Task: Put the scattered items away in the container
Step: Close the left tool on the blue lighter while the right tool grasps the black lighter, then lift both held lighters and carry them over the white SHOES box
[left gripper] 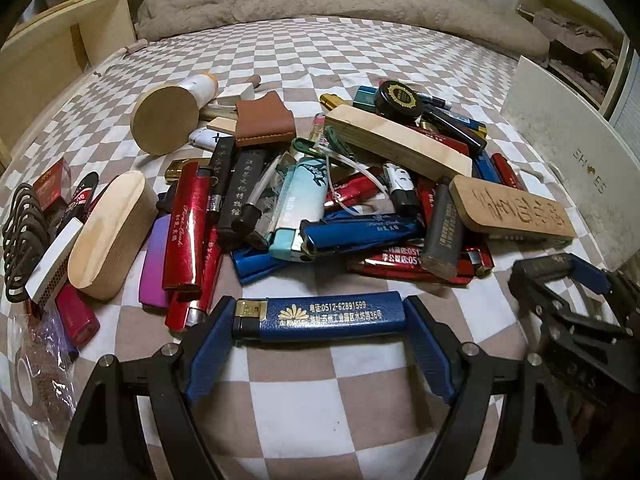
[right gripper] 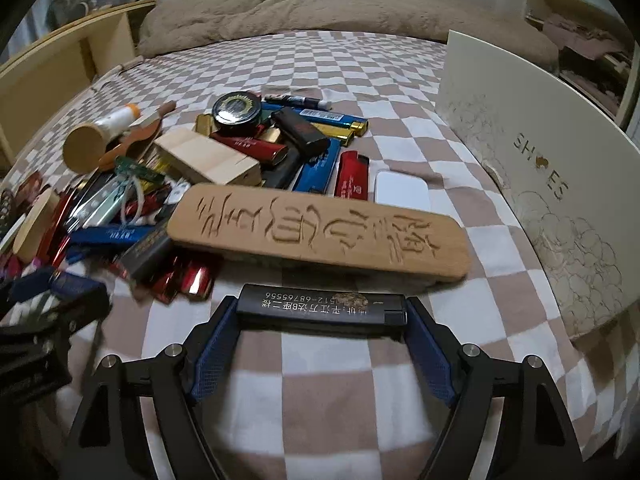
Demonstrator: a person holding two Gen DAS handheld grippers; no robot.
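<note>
Left gripper [left gripper: 320, 320] fingers grasping blue lighter [left gripper: 328, 316], "0512-62891599"; right gripper [right gripper: 322, 316] fingers grasping black lighter [right gripper: 320, 311]; box [right gripper: 560, 184] "SHOES".

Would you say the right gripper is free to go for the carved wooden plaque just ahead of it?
Probably not yet: the right gripper is shut on a black lighter. The carved wooden plaque lies uncovered just beyond it.

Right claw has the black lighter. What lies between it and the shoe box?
Only bare checkered bedsheet. In the right wrist view, nothing lies between the right claw with its black lighter and the shoe box; the carved wooden plaque sits beyond it.
</note>
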